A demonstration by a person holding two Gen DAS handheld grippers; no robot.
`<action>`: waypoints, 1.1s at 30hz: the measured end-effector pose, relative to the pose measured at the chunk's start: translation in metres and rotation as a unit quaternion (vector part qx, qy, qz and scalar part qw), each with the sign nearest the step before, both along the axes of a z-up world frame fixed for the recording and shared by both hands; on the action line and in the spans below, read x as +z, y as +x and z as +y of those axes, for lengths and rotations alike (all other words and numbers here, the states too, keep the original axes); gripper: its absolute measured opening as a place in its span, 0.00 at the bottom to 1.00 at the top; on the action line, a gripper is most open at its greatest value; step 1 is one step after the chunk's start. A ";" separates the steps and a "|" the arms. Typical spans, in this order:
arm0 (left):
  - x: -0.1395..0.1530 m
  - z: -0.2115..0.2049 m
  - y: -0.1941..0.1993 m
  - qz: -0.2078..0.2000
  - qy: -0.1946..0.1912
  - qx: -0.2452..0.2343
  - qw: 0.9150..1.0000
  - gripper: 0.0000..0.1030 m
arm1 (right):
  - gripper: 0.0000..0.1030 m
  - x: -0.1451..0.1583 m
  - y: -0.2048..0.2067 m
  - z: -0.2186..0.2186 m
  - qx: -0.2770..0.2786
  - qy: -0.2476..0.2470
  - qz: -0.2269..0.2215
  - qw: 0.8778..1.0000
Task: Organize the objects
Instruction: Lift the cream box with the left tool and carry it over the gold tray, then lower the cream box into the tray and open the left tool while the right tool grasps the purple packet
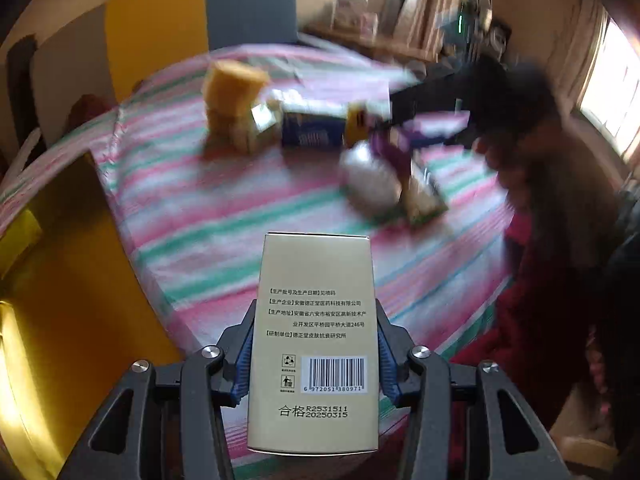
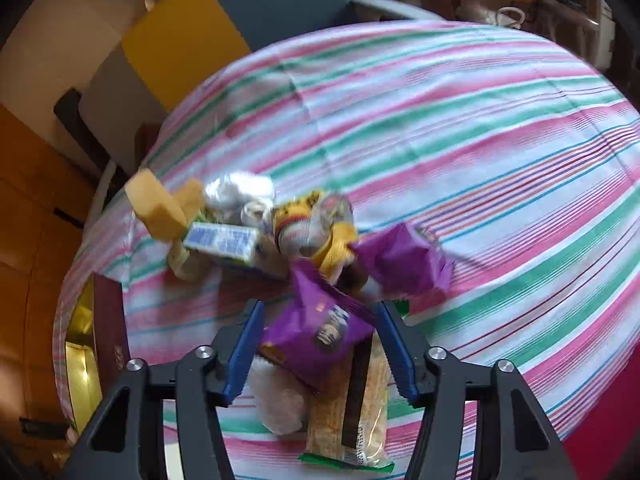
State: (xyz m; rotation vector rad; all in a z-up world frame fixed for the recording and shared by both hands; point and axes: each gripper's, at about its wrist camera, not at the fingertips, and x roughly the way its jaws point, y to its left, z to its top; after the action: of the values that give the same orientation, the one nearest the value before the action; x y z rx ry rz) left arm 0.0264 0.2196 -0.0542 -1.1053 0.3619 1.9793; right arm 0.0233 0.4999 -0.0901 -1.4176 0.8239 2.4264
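Beige box [image 1: 314, 340] with barcode, held upright above striped cloth. Purple packet [image 2: 320, 332] tilted over noodle pack [image 2: 352, 408]. Blue-white box [image 2: 222, 242] and yellow items [image 2: 160, 206] clustered behind.

Left gripper [image 1: 316, 360]: matt black plastic body, blue ribbed pads, shiny metal screws. Beige box [image 1: 314, 320] it clamps: smooth card w/ slight satin sheen, printed black txt + barcode. Worktop cover [image 2: 460, 120]: striped woven cloth, matt, creased along folds. Purple packet [image 2: 316, 332] btwn right gripper [image 2: 318, 344] pads: glossy crinkly plastic film. Snack bar [image 2: 352, 412] under it: clear shiny wrapper. Blue carton [image 1: 310, 132]: card, blurred. Yellow panels [image 1: 156, 32]: smooth, semi-gloss.
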 end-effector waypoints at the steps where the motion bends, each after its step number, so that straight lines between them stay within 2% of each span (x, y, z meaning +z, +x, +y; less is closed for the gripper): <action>1: 0.006 -0.005 -0.003 0.001 0.010 0.008 1.000 0.48 | 0.54 -0.001 -0.001 -0.003 0.007 0.003 -0.004 1.000; 5: 0.033 -0.040 -0.030 -0.007 0.053 0.061 0.997 0.48 | 0.54 -0.005 -0.004 -0.007 0.020 0.007 -0.015 1.000; 9: 0.050 -0.095 -0.071 -0.007 0.058 0.150 0.987 0.48 | 0.54 -0.006 -0.005 -0.009 0.027 0.010 -0.019 0.999; 11: 0.053 -0.126 -0.094 -0.015 0.061 0.188 0.980 0.48 | 0.54 -0.007 -0.008 -0.014 0.039 0.019 -0.023 0.999; 13: 0.051 -0.156 -0.117 0.004 0.037 0.234 0.971 0.48 | 0.48 -0.008 -0.010 -0.021 0.055 0.035 -0.028 0.998; 14: 0.047 -0.171 -0.129 0.005 0.030 0.254 0.967 0.48 | 0.39 -0.008 -0.012 -0.025 0.065 0.041 -0.028 0.997; 15: 0.043 -0.182 -0.140 0.000 0.025 0.270 0.962 0.48 | 0.34 -0.008 -0.014 -0.030 0.076 0.049 -0.031 0.995; 19: 0.020 -0.222 -0.186 -0.031 0.016 0.332 0.943 0.48 | 0.34 -0.017 -0.019 -0.044 0.103 0.095 -0.063 0.988; 23: -0.002 -0.234 -0.211 -0.046 0.004 0.362 0.931 0.48 | 0.34 -0.019 -0.020 -0.050 0.114 0.114 -0.069 0.984; 28: -0.012 -0.227 -0.234 -0.037 -0.020 0.368 0.929 0.48 | 0.34 -0.020 -0.020 -0.051 0.119 0.124 -0.070 0.983; 33: -0.029 -0.225 -0.254 -0.035 -0.048 0.387 0.920 0.50 | 0.34 -0.020 -0.021 -0.054 0.126 0.138 -0.073 0.980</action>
State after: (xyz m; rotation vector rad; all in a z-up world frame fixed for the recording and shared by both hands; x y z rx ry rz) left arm -0.2275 -0.0055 -0.0837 -1.5348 -0.0432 2.6075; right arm 0.0026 0.4461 -0.1103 -1.6450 0.2746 2.4551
